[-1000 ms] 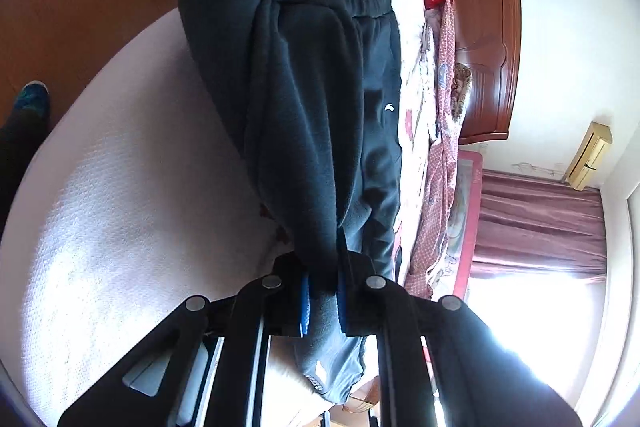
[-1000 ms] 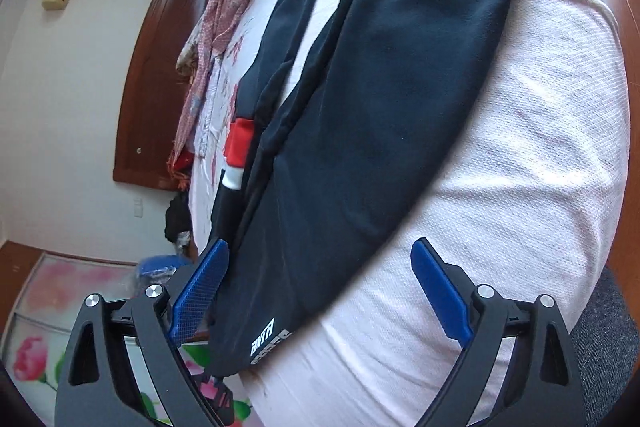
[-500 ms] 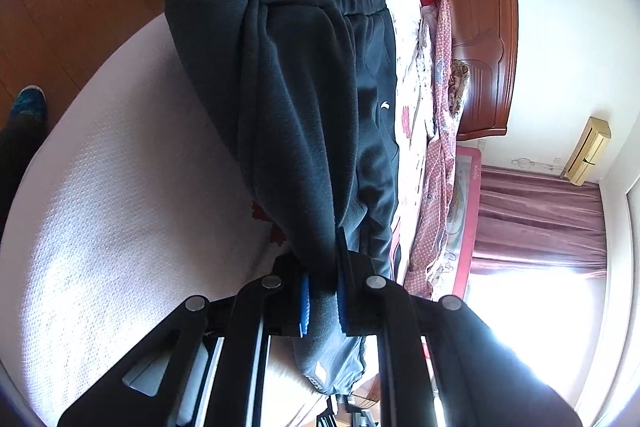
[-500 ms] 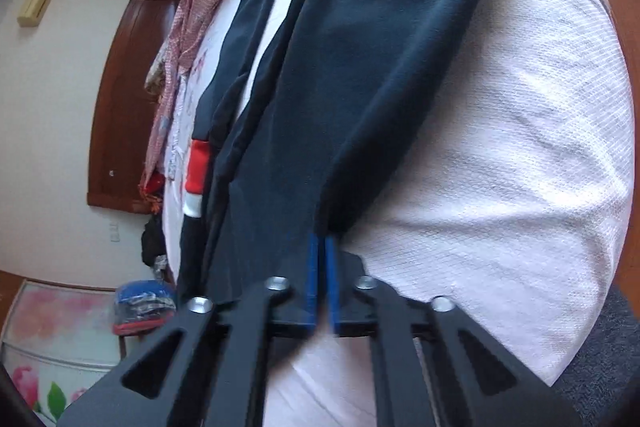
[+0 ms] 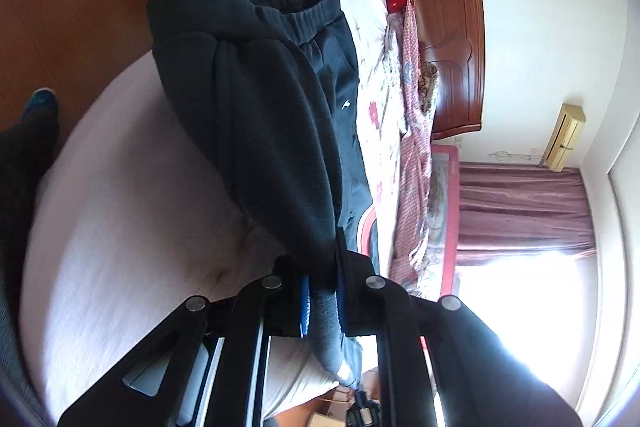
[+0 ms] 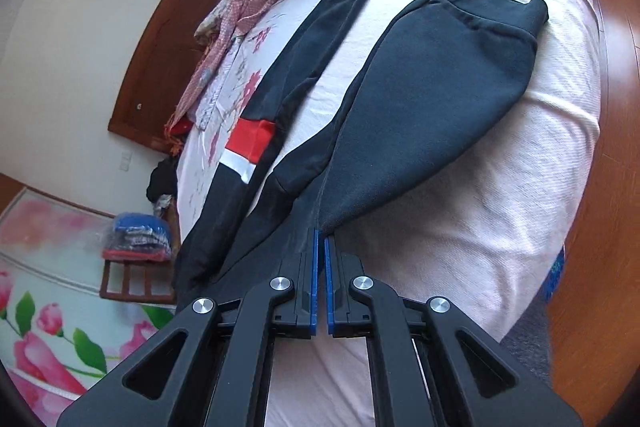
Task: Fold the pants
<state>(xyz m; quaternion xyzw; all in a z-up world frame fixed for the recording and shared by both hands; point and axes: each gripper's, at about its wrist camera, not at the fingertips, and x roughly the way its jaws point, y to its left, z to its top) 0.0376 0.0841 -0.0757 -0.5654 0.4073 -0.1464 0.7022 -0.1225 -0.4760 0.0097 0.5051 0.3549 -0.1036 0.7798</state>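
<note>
From the left wrist view, the dark pants (image 5: 256, 115) are seen lifted off the bed (image 5: 120, 227), draped from the waistband at the far end down to the left gripper (image 5: 320, 291), whose fingers (image 5: 304, 301) are clamped tight on a bunched strip of the fabric; a grey cuff end hangs out below the blue pads. A second dark garment (image 5: 344, 99) with a small white logo lies flat just beside the pants, towards the floral quilt (image 5: 384, 115). The fold is judged to be only at its start: cloth gripped and raised, no layer yet laid over. In the right wrist view, the pants (image 6: 432, 99) lie along the pink bed (image 6: 520, 227), waistband far off, narrowing to a point right at the right gripper (image 6: 321, 239). Its fingers (image 6: 314, 267) are drawn nearly together, a thin edge of the dark fabric pinched at their tips, as far as can be told. Beside it a garment with a red and white band (image 6: 248, 143) lies untouched. Carrying the held ends over towards the waistband and smoothing are judged to be left.
</note>
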